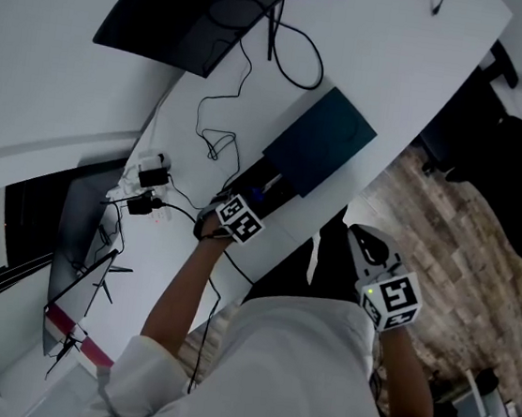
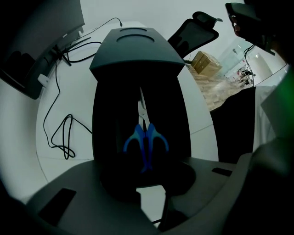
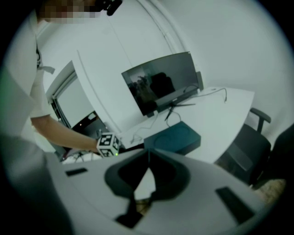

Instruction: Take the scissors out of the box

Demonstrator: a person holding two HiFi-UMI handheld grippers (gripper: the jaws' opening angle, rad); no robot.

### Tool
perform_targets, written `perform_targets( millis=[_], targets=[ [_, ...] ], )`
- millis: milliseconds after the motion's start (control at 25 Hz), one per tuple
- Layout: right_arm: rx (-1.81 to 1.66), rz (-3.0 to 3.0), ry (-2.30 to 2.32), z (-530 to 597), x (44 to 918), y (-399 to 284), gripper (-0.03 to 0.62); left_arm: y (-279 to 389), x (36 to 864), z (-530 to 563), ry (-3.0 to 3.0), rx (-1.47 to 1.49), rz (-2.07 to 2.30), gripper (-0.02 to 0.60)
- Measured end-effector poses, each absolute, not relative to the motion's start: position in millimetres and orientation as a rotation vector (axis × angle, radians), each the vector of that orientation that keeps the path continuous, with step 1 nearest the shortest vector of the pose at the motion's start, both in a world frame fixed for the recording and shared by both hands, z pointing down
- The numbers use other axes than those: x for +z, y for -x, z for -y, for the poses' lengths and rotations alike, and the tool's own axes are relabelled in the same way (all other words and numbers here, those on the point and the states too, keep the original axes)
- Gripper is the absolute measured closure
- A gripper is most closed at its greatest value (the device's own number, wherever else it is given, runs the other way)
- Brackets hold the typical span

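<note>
cable (image 2: 62, 137) on desk (image 2: 197, 114) left of box (image 2: 106, 133) | your left gripper (image 2: 144, 167) jaws clenched on scissors (image 2: 145, 140) inside box | right gripper (image 3: 148, 153) jaws clenched, empty

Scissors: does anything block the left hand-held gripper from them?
Nothing visible does. The scissors lie uncovered in the open near end of the box, blue handles toward the left hand-held gripper; the lid sits at the far end.

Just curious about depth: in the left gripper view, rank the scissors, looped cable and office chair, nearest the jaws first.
1. The scissors, dead ahead inside the box.
2. The looped cable, left, on the desk.
3. The office chair, far upper right.
</note>
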State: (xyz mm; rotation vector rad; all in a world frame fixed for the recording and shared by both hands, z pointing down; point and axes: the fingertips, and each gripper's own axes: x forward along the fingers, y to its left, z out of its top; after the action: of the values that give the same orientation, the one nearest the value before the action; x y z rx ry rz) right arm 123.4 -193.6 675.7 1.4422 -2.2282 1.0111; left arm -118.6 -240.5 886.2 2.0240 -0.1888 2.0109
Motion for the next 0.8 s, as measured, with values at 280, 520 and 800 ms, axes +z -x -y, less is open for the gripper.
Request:
perform_targets(
  millis=[280,520,800],
  targets=[
    [0.976,2.270,-1.424,201,666,-132,0.560,115,856,239,-2.031,1.962,0.288,0.480],
    [0.931,2.333,-1.376,209,655,-133,0.560,121,832,232,-2.011,1.947,0.384,0.480],
    [0.886,2.421,-1.309,224,640,-132,0.560,134,808,215,-1.960,1.830,0.557,0.480]
  ],
)
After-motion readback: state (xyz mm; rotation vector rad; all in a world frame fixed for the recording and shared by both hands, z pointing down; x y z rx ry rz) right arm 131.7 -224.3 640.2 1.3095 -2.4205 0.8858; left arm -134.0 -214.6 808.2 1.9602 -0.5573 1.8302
